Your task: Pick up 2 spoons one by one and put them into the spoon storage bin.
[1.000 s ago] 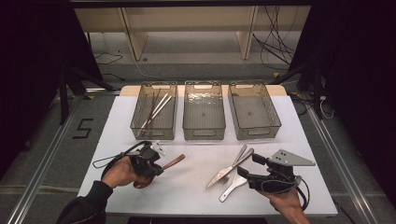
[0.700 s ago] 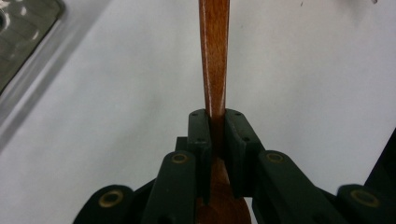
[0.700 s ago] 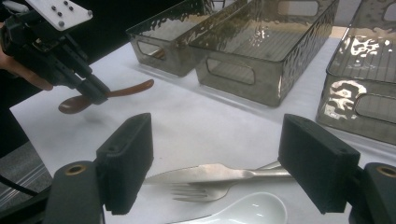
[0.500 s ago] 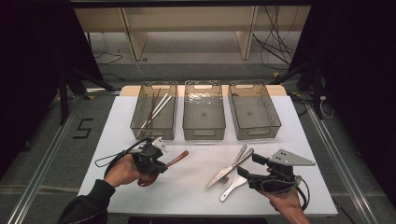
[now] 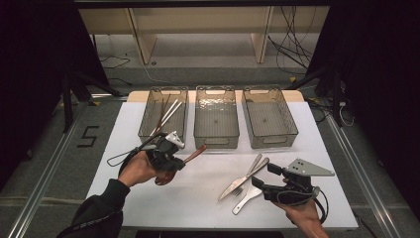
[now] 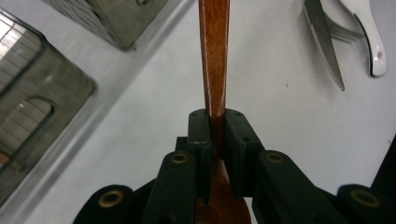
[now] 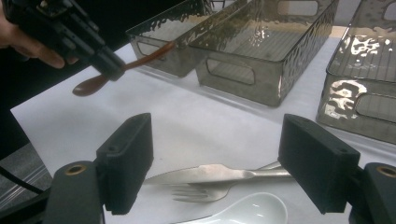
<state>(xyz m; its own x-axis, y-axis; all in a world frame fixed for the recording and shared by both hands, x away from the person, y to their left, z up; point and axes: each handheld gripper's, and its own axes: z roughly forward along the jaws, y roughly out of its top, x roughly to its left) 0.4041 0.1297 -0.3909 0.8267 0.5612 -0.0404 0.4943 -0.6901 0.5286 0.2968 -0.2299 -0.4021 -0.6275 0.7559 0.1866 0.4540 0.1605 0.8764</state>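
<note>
Left claw: clenching on the handle of a wooden spoon; in the left gripper view both jaws are pressing the brown handle from either side.
Wooden spoon: being held clear above the tabletop, handle pointing toward 2 o'clock in the high view, bowl hanging at the lower end beneath the hand; sitting just in front of the left bin.
Left hand: gripping the tool at about 9 o'clock from the tabletop's middle.
Right claw: standing released, jaws wide apart, nothing between the pads; hovering near the 5 o'clock corner, aiming toward the cutlery group.
Table knife: lying flat on the tabletop, blade tip toward 8 o'clock, just ahead of the right claw.
Fork: lying beside the knife, partly tucked under it.
White spoon: resting touching the knife and fork group, on its 6 o'clock side.
Left bin: holding several long sticks, metal and brown, leaning lengthwise.
Middle bin: sitting at 12 o'clock.
Right bin: sitting at 1 o'clock.
</note>
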